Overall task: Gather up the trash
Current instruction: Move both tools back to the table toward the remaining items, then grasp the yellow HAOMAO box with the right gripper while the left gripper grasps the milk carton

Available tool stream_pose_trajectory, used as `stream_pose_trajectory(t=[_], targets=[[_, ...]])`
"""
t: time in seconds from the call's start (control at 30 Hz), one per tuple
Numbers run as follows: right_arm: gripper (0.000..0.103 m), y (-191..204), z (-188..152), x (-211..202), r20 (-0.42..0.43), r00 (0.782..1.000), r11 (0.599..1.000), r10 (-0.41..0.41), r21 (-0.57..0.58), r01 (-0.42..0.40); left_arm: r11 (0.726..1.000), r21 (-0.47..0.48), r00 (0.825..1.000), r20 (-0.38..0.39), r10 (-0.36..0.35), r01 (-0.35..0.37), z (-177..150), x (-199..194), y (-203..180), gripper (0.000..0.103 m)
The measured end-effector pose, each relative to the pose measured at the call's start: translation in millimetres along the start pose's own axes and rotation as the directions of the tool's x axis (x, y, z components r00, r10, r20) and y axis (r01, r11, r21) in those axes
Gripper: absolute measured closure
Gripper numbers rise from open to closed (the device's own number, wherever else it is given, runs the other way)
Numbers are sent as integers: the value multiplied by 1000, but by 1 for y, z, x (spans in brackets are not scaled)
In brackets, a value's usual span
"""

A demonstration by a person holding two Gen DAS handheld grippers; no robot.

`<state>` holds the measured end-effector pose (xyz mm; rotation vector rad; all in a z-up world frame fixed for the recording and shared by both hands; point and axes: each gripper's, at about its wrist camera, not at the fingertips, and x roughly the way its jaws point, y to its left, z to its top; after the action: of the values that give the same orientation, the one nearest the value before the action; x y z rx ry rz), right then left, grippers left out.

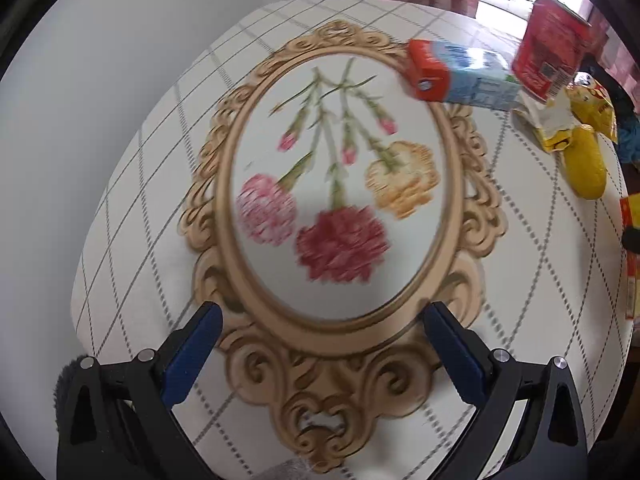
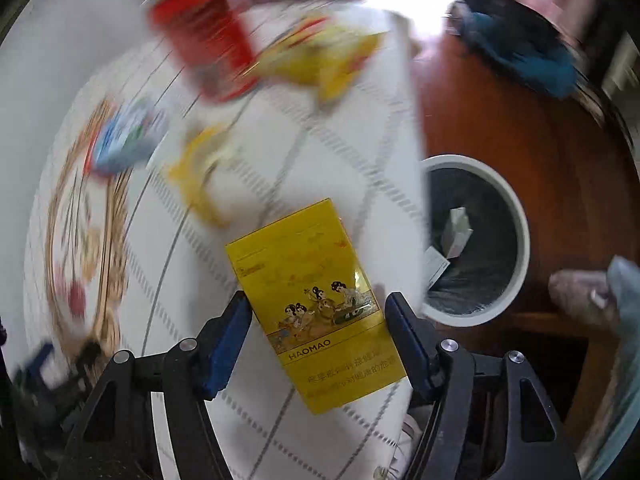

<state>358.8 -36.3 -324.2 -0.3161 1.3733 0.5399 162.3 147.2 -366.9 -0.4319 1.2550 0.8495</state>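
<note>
My right gripper [image 2: 316,320] is shut on a yellow HAOMAO cigarette pack [image 2: 312,300] and holds it above the table's right edge, beside a white round trash bin [image 2: 516,216] on the floor. My left gripper [image 1: 320,320] is open and empty over the flower picture on the tablecloth [image 1: 340,184]. On the table lie a blue and red milk carton [image 1: 460,76], a red box [image 1: 552,52], a yellow snack bag [image 1: 592,108] and a yellow wrapper [image 1: 588,168]. The right wrist view is blurred.
The bin holds a dark liner and some white paper scraps [image 2: 456,232]. The floor [image 2: 500,120] is brown wood. A dark blue bundle [image 2: 520,48] lies on the floor beyond the table. A foot in a slipper [image 2: 580,292] stands at the right.
</note>
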Motion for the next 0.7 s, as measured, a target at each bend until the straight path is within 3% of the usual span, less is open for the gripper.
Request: stream_pose_trajectory(t=[0.17, 0.27, 0.37, 0.47, 0.57, 0.63, 0.67, 0.7], targets=[[31, -15, 16, 14, -28, 999, 999, -15, 38, 16, 998, 63, 1000, 25, 15, -17, 25, 3, -17, 0], [31, 8, 28, 20, -33, 999, 1000, -3, -9, 3, 989, 148, 996, 87, 2, -14, 53, -1, -25, 0], [31, 29, 43, 29, -45, 998, 997, -47, -67, 44, 942, 330, 983, 183, -7, -54, 88, -11, -42, 0], [37, 36, 52, 30, -51, 997, 994, -60, -91, 55, 850, 521, 977, 209, -40, -76, 121, -11, -60, 0], [37, 33, 62, 29, -70, 997, 998, -23, -55, 19, 715, 691, 977, 206, -57, -104, 141, -4, -77, 0], [38, 30, 70, 30, -74, 997, 999, -20, -46, 17, 632, 772, 985, 153, -80, -69, 148, 5, -87, 1], [38, 28, 74, 29, -77, 997, 999, -23, -39, 21, 618, 784, 987, 136, -81, -58, 150, 7, -89, 1], [38, 28, 74, 31, -83, 996, 999, -22, -36, 19, 584, 812, 991, 88, -96, -16, 151, 12, -93, 1]])
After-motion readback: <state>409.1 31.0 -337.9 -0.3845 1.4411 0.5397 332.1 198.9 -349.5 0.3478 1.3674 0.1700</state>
